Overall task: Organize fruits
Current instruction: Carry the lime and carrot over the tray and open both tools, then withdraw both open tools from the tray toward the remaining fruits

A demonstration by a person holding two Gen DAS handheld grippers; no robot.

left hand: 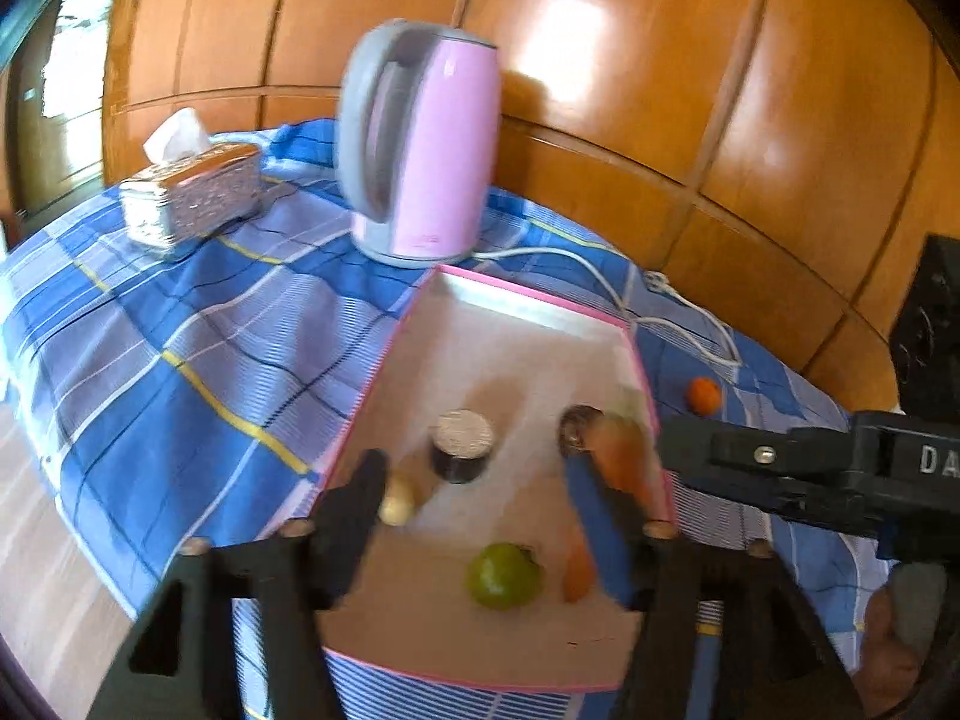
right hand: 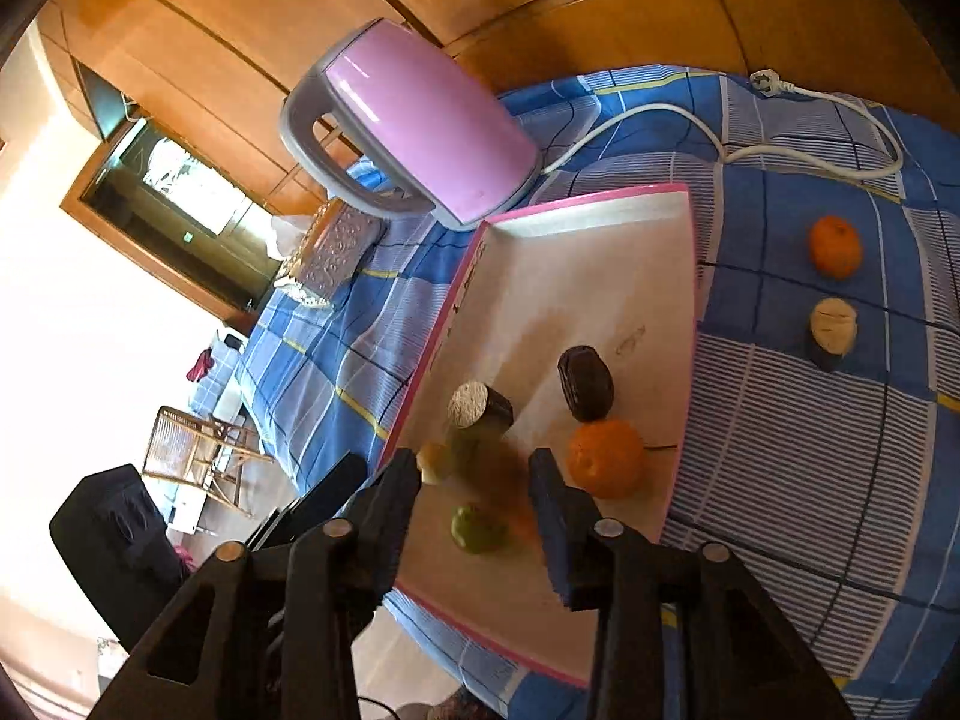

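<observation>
Hovering over the pink-rimmed tray [right hand: 678, 324], the right gripper [right hand: 474, 480] stands spread and empty, as does the left gripper [left hand: 480, 486]. Fruit already lies in the tray at lower centre. The loose orange [right hand: 835, 246] sits on the checked cloth [right hand: 798, 420] at upper right, well apart, nearer the right hand.

Bright daylight floods in from the window [right hand: 180, 192], blowing out the right wrist view's left side. Glare streaks the wood panelling [left hand: 564, 48]. Motion blur smears both views; fisheye edges bend.
</observation>
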